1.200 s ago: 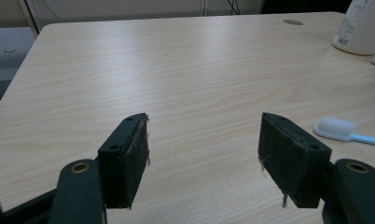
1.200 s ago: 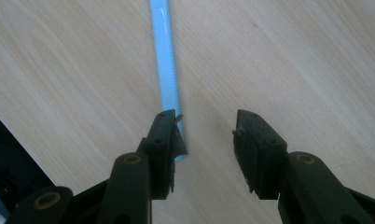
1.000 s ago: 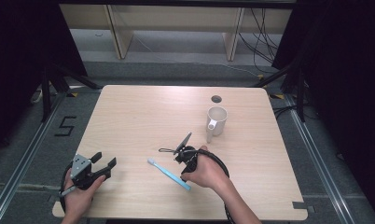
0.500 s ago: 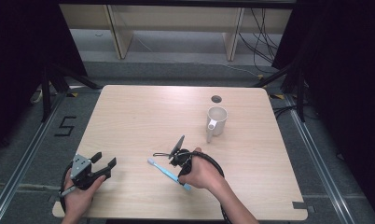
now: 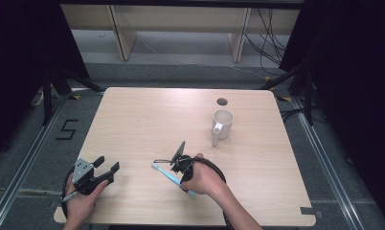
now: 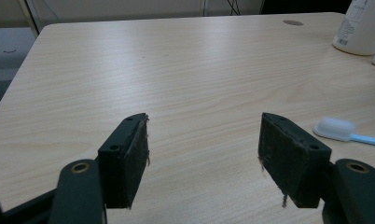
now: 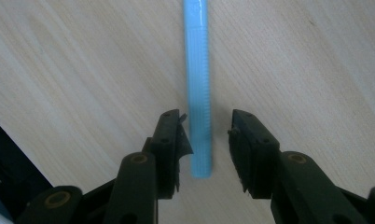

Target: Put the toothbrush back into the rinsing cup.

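Note:
A light-blue toothbrush (image 5: 165,172) with a white head lies flat on the wooden table (image 5: 147,120), near its front edge. My right gripper (image 5: 177,168) points down over it. In the right gripper view the blue handle (image 7: 198,70) runs between the two jaws, whose tips (image 7: 205,122) straddle its end. The jaws have just been closing on it; a gap still shows at the right pad, so the gripper is open. My left gripper (image 5: 107,163) rests at the front left, open wide and holding nothing (image 6: 204,135). The toothbrush head (image 6: 335,128) lies off to its right.
A white mug (image 5: 223,123) stands upright at the back right, its handle turned toward the front. Just behind it is a round cable hole (image 5: 222,101) in the tabletop. Dark curtains and a metal frame surround the table.
My right hand has shifted slightly left and down onto the toothbrush handle, and its jaws have narrowed around it. The left hand has stayed put.

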Action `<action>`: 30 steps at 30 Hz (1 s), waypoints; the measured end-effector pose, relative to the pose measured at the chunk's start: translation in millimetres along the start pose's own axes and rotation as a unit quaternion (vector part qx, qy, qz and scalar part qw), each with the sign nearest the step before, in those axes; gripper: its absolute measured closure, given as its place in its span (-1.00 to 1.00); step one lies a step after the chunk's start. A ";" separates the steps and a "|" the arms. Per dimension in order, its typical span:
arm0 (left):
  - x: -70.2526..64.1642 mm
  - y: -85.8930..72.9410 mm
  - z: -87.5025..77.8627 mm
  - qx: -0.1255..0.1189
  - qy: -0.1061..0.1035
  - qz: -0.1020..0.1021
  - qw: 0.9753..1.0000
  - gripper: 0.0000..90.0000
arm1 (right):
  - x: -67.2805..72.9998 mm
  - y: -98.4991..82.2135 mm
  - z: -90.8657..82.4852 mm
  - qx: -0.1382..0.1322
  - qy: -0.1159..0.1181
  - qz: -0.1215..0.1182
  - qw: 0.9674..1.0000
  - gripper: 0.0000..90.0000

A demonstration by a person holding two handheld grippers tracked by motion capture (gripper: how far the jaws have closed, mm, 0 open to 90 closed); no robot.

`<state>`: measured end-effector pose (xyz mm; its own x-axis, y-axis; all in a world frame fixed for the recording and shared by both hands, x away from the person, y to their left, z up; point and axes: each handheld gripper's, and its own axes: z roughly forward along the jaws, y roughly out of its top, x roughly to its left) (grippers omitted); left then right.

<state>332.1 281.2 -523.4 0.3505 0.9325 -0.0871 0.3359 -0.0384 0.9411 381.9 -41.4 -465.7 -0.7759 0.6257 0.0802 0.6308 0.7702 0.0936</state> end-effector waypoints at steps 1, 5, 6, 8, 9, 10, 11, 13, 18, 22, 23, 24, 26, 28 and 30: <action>0.0 0.0 0.0 0.000 0.000 0.000 1.000 -0.27 | -0.2 0.1 0.5 0.000 -0.001 -0.002 1.000 0.42; 0.0 0.0 0.0 0.000 0.000 -0.001 1.000 -0.27 | 1.5 0.9 0.7 0.008 -0.002 0.005 1.000 0.43; 0.1 0.0 0.0 0.000 0.000 -0.001 1.000 -0.27 | 1.5 1.4 1.0 0.010 -0.001 0.004 1.000 0.44; 0.1 0.0 0.0 0.000 0.000 -0.001 1.000 -0.27 | 1.7 2.3 3.1 0.013 -0.010 -0.001 1.000 0.45; 0.2 -0.1 0.1 -0.001 -0.001 -0.001 1.000 -0.27 | 0.5 2.5 4.0 0.012 -0.013 -0.011 1.000 0.45; 0.2 -0.1 0.1 -0.001 -0.001 -0.001 1.000 -0.27 | 0.5 2.5 4.0 0.012 -0.013 -0.011 1.000 0.45; 0.4 -0.3 0.4 -0.003 -0.002 -0.002 1.000 -0.27 | 1.4 2.9 4.2 0.012 -0.004 -0.007 1.000 0.45; 0.5 -0.4 0.8 -0.005 -0.003 -0.003 1.000 -0.27 | -0.1 3.5 6.9 0.014 -0.014 -0.018 1.000 0.46; 0.2 -0.2 0.2 -0.002 -0.002 -0.002 1.000 -0.27 | 2.6 3.8 6.9 0.020 -0.008 -0.003 1.000 0.47; 0.1 0.0 0.0 0.000 0.000 -0.001 1.000 -0.27 | 2.4 3.9 7.9 0.026 -0.007 -0.005 1.000 0.50; 0.2 0.0 0.0 0.001 0.000 0.000 1.000 -0.27 | 2.6 4.0 8.1 0.027 -0.008 -0.004 1.000 0.51; 0.2 0.0 0.0 0.001 0.000 0.000 1.000 -0.27 | 2.7 4.3 8.1 0.027 -0.008 -0.003 1.000 0.52; 0.3 -0.1 0.2 -0.001 -0.001 -0.001 1.000 -0.27 | 2.2 4.4 8.5 0.022 -0.008 -0.005 1.000 0.53; 0.3 0.0 0.1 0.000 -0.001 -0.001 1.000 -0.27 | 2.4 5.2 8.9 0.026 -0.008 -0.009 1.000 0.54; 0.3 -0.1 0.0 -0.001 -0.001 -0.002 1.000 -0.27 | 1.3 5.6 10.1 0.030 -0.021 -0.018 0.999 0.55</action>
<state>332.2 281.5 -523.5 0.3514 0.9318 -0.0906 0.3358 -0.0351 0.9413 384.4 -35.0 -475.1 -0.7980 0.6015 0.0368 0.6026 0.7973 0.0356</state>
